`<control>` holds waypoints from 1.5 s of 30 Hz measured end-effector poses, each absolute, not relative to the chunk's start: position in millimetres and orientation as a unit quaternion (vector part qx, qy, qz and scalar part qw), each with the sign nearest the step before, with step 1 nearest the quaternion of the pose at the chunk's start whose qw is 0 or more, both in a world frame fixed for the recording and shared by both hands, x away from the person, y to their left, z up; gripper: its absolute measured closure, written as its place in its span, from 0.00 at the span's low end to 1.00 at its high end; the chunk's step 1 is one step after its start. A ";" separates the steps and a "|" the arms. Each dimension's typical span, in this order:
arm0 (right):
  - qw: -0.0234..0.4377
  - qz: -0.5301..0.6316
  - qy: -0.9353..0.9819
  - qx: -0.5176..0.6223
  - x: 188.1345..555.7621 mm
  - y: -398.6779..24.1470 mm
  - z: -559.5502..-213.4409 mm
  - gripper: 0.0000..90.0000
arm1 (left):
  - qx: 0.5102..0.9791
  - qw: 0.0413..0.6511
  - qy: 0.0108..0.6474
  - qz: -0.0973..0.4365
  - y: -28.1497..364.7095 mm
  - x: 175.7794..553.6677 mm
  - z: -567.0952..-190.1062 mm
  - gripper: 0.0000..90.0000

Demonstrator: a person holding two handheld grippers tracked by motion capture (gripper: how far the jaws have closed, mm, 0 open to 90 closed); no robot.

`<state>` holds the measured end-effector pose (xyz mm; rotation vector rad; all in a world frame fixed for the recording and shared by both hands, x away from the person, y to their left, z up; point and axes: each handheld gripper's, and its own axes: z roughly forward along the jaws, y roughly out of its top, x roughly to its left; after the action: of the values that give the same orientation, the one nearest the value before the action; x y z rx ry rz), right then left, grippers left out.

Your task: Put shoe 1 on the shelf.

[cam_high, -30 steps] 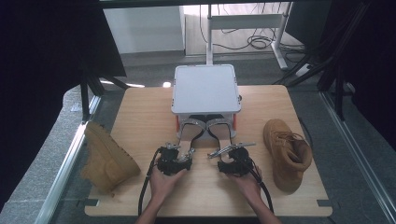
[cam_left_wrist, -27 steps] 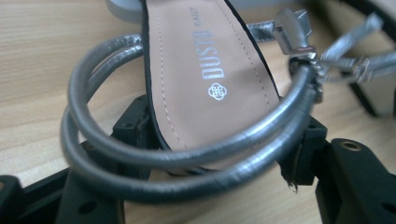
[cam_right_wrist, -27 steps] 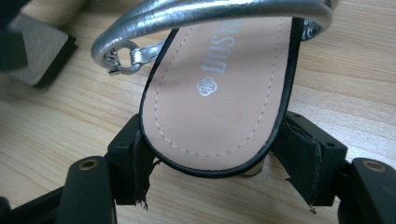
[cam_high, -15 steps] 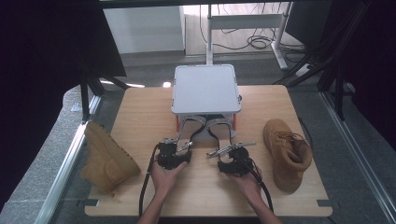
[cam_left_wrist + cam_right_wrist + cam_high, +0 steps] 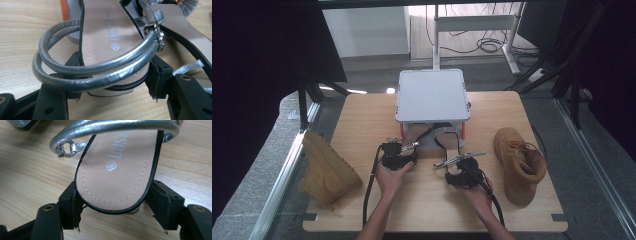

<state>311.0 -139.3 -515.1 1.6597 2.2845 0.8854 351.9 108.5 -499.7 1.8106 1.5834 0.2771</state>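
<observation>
Two silver-strapped sandals lie side by side, toes under the grey box. The left sandal (image 5: 110,37) has its heel between the left hand-held gripper (image 5: 398,156) jaws; the right sandal (image 5: 117,162) sits likewise in the right hand-held gripper (image 5: 462,167).

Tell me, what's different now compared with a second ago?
The left tongs shifted slightly left and away along the table with the left sandal's heel between their jaws, which closed in a little. The right tongs, right sandal, grey box and both boots stayed put.

glossy silver strap (image 5: 100,72), matt wood table (image 5: 362,115)
</observation>
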 end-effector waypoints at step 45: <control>0.091 0.295 0.772 0.556 311.1 -139.4 -515.2 0.37 | 0.639 0.368 0.662 0.135 88.2 394.3 -509.3 0.45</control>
<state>311.1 -139.4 -515.2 1.6523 2.2928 0.8774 394.3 88.2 -509.3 1.6416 1.6988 0.3458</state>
